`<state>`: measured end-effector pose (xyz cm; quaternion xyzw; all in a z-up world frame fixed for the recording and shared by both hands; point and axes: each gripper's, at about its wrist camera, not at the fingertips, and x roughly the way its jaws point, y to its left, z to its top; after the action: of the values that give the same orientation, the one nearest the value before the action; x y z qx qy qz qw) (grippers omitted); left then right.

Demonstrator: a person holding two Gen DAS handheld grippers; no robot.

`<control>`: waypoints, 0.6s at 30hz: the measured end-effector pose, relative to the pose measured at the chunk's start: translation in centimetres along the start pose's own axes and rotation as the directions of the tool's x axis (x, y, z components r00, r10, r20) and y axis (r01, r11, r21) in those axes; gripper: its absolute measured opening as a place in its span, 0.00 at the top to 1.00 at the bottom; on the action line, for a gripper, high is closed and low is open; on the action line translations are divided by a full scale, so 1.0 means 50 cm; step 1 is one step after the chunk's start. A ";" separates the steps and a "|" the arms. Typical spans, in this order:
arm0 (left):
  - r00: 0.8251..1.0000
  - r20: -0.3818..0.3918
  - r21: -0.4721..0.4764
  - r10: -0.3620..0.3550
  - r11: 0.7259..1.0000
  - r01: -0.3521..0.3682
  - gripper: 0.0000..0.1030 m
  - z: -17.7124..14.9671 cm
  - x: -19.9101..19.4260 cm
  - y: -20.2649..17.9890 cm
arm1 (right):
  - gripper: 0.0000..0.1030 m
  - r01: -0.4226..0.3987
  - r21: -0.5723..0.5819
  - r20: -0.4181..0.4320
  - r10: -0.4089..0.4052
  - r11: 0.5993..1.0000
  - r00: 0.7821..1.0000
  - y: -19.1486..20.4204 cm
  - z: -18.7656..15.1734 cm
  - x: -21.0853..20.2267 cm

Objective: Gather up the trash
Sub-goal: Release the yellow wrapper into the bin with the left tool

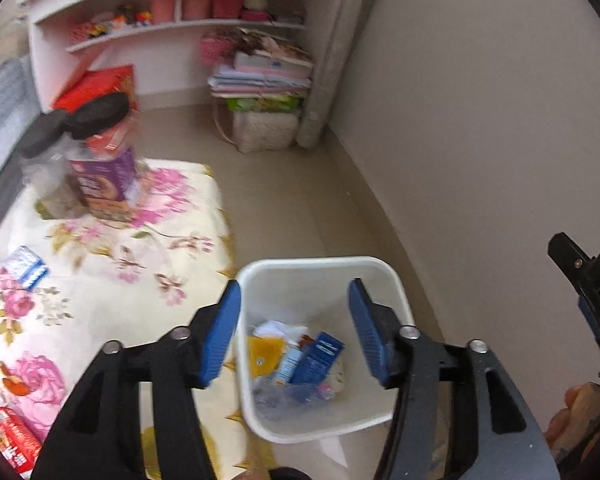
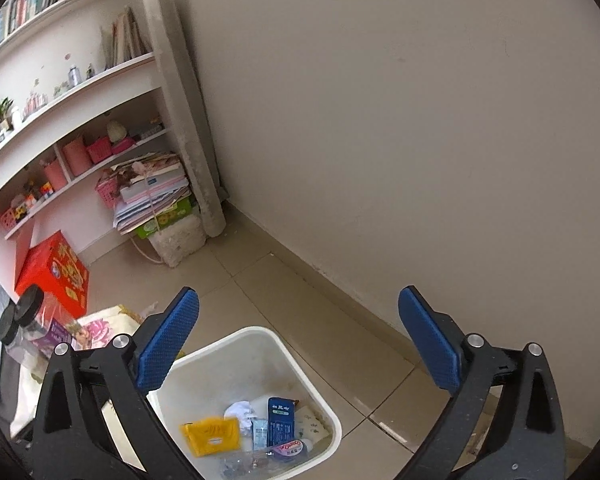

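Both my claws, left [image 1: 294, 330] and right [image 2: 298, 344], gape empty over the bin [image 1: 320, 268]; next the blue packet [image 1: 25, 268], light and crushable, pinched across its flat faces.

Soft, even daylight, no glare — left view motion-blurred, right view sharp, edges bowed with dark corners.

Black angular arms are being seen on the left gripper [image 1: 292, 330] and right gripper [image 2: 298, 344], tipped with textured blue pads [image 2: 168, 344] and joined by silver rivets [image 1: 407, 332].

Home bedroom, bookshelves [image 2: 60, 92], floral blanket [image 1: 100, 280]
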<state>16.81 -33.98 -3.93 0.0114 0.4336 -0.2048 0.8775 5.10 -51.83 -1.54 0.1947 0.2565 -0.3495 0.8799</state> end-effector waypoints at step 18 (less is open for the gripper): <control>0.954 0.065 -0.109 0.293 0.952 -0.285 0.19 -0.109 -0.131 0.205 | 0.07 -0.199 -0.223 -0.134 0.172 0.954 0.976 0.180 -0.143 -0.076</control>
<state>12.95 -21.21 -3.94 0.0234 0.4013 -0.0529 0.9141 6.91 -40.01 -3.48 0.1318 0.3258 -0.2209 0.9098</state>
